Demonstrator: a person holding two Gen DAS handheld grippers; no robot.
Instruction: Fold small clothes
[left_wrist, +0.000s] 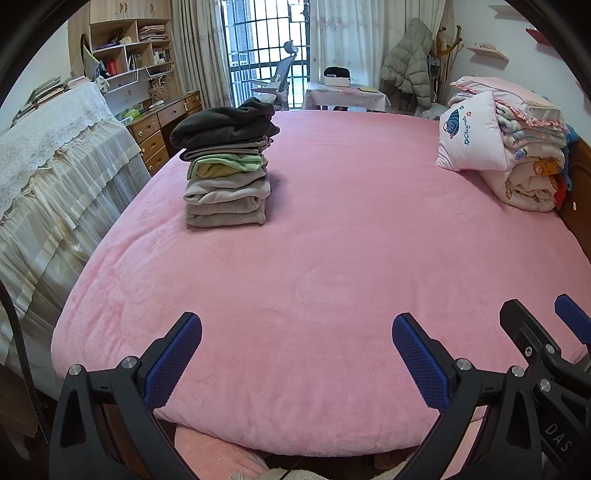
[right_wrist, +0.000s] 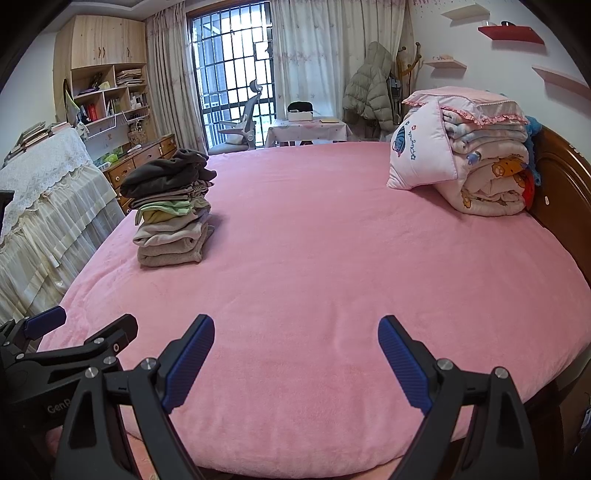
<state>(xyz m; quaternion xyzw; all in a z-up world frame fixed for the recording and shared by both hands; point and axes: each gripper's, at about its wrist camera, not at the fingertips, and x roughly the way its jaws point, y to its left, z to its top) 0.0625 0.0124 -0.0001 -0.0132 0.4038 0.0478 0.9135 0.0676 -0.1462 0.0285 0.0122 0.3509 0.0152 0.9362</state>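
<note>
A stack of folded small clothes (left_wrist: 226, 164) (right_wrist: 171, 208), beige and grey at the bottom, green in the middle, dark grey on top, stands on the left side of the pink bed (left_wrist: 314, 266) (right_wrist: 332, 266). My left gripper (left_wrist: 297, 321) hangs open over the bed's near edge with nothing between its blue pads. My right gripper (right_wrist: 296, 323) is open too, empty, beside it on the right. Each gripper shows at the edge of the other's view. Both are well short of the stack.
Folded quilts and a pink pillow (left_wrist: 517, 147) (right_wrist: 469, 151) are piled at the right by the wooden headboard (right_wrist: 561, 199). A lace-covered piece of furniture (left_wrist: 55, 177) and a wooden desk with drawers (left_wrist: 162, 125) stand left of the bed. A chair and small table are by the window.
</note>
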